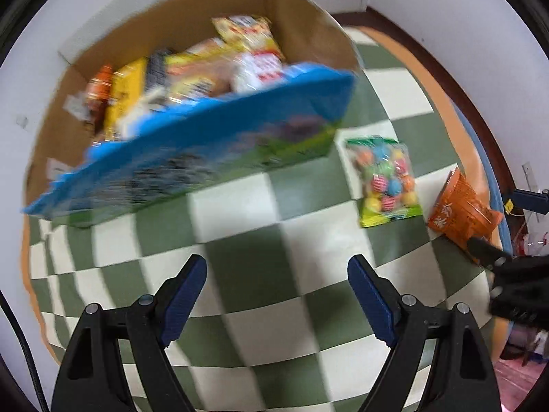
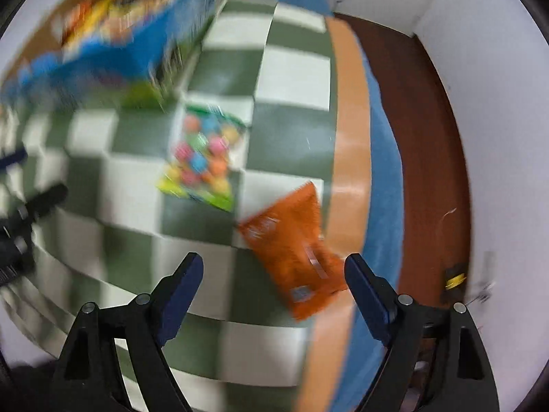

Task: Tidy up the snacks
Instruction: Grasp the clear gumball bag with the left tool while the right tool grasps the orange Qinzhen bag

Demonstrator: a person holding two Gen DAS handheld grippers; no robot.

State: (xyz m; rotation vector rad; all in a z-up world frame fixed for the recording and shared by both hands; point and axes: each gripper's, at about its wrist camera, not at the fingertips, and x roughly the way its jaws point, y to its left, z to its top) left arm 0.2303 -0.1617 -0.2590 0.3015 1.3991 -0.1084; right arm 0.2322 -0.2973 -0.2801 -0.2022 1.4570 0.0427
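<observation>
Two packets lie loose on the checked mat (image 2: 144, 178); I read the orange packet (image 2: 295, 250) lower right of centre, just ahead of my right gripper (image 2: 271, 267), long axis running upper left to lower right, near the mat's edge. Both the right and left gripper (image 1: 276, 271) stand wide, empty; candy bag (image 1: 387, 180) centre right; snack box (image 1: 154, 79) upper left; open mat between.

Left gripper (image 1: 276, 267) open above checkered mat (image 1: 240, 257); candy bag (image 1: 386, 180) beside orange packet (image 1: 461, 207).

White walls (image 1: 446, 17), green-and-white checkered cloth (image 1: 240, 257), dark-brown floor (image 2: 429, 137)
</observation>
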